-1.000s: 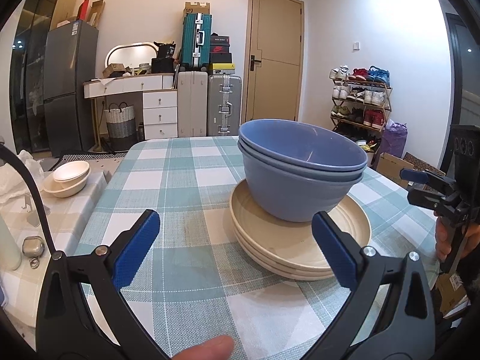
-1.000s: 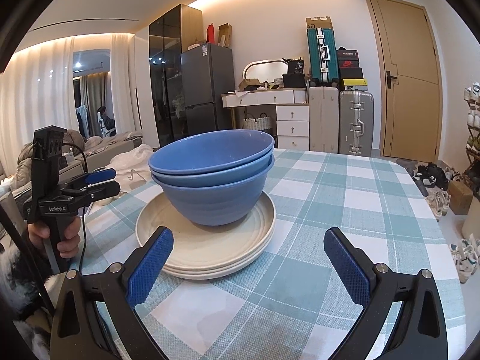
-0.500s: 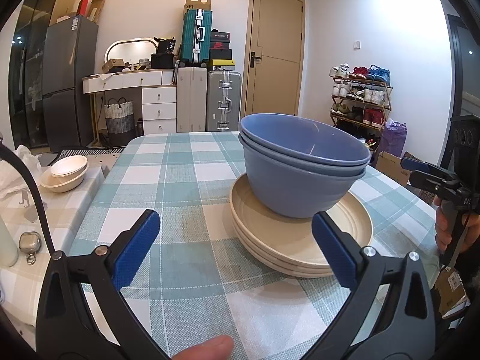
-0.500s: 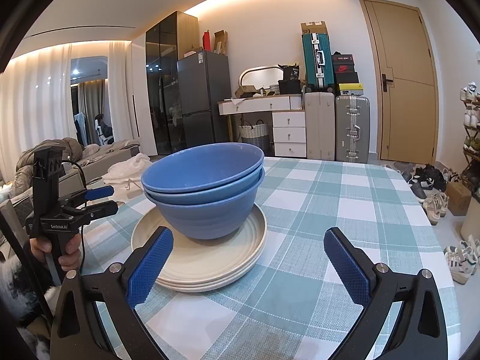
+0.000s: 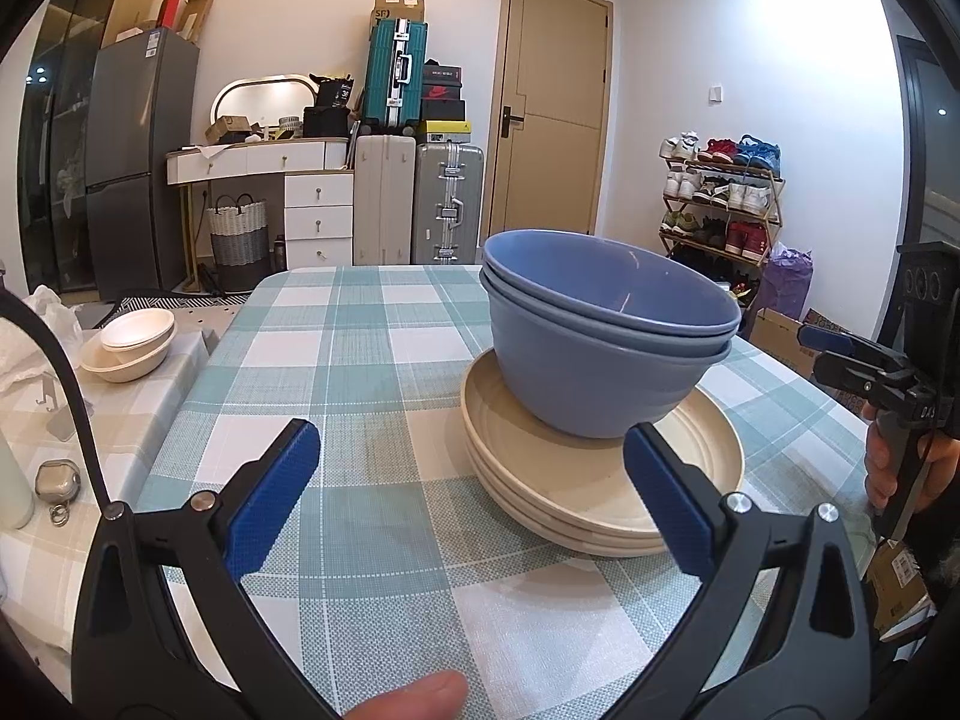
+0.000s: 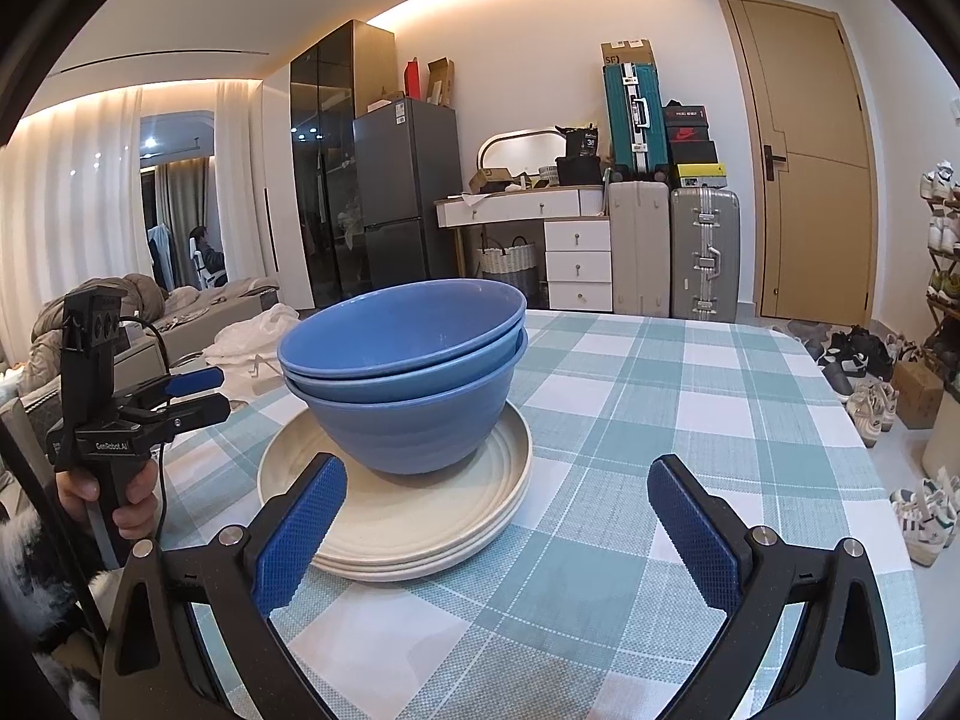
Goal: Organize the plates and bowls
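Nested blue bowls (image 5: pixel 606 354) (image 6: pixel 408 396) sit on a stack of cream plates (image 5: pixel 600 492) (image 6: pixel 420 522) on the checked table (image 5: pixel 360 360). My left gripper (image 5: pixel 469 435) is open and empty. It hangs over the table just short of the plates, and its right pad overlaps the plate rim in view. My right gripper (image 6: pixel 497 471) is open and empty, facing the stack from the other side, with its left pad in front of the plates. Each gripper shows in the other's view: the right gripper (image 5: pixel 846 357) and the left gripper (image 6: pixel 186 393), both off the stack, held by hands.
A side table (image 5: pixel 36 408) at the left carries two cream bowls (image 5: pixel 129 342) and a small case with rings (image 5: pixel 57 480). A cardboard box (image 5: pixel 777 330) and a shoe rack (image 5: pixel 720 204) stand past the table's right edge. Shoes (image 6: pixel 924 516) lie on the floor.
Both views shifted slightly and the right gripper dropped a little. The bowls and plates have not moved, and both grippers stayed open.
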`<state>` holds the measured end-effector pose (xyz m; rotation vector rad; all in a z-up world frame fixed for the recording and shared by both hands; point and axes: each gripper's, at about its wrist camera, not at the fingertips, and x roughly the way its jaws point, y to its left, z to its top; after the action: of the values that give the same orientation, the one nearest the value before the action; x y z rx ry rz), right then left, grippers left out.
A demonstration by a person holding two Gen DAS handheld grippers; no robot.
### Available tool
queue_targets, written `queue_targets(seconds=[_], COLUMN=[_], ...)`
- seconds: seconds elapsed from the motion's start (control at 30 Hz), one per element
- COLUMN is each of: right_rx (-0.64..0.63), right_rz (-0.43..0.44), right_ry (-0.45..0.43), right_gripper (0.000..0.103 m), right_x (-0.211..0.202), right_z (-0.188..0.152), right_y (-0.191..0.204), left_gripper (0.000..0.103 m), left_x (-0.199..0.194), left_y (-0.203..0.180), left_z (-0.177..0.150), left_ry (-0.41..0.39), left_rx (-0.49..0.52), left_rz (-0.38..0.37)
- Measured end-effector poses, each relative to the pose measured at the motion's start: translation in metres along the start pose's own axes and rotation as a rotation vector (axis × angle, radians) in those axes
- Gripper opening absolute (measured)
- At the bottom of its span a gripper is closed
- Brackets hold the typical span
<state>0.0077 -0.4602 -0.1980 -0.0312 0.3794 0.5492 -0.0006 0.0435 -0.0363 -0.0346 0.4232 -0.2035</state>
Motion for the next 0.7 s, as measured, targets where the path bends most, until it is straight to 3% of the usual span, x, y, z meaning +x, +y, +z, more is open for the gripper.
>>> queue_targets(seconds=[0.7], right_rx=[-0.001], right_rz=[-0.001], right_ry=[-0.001], right_gripper=[0.102], right_x=[0.0005], right_z=[-0.0005], right_y=[0.0004], left_gripper=[0.101], left_x=[-0.0023], left_y=[0.0003], left_z=[-0.0001], left_ry=[0.000], left_rx=[-0.001], left_rz=[0.001])
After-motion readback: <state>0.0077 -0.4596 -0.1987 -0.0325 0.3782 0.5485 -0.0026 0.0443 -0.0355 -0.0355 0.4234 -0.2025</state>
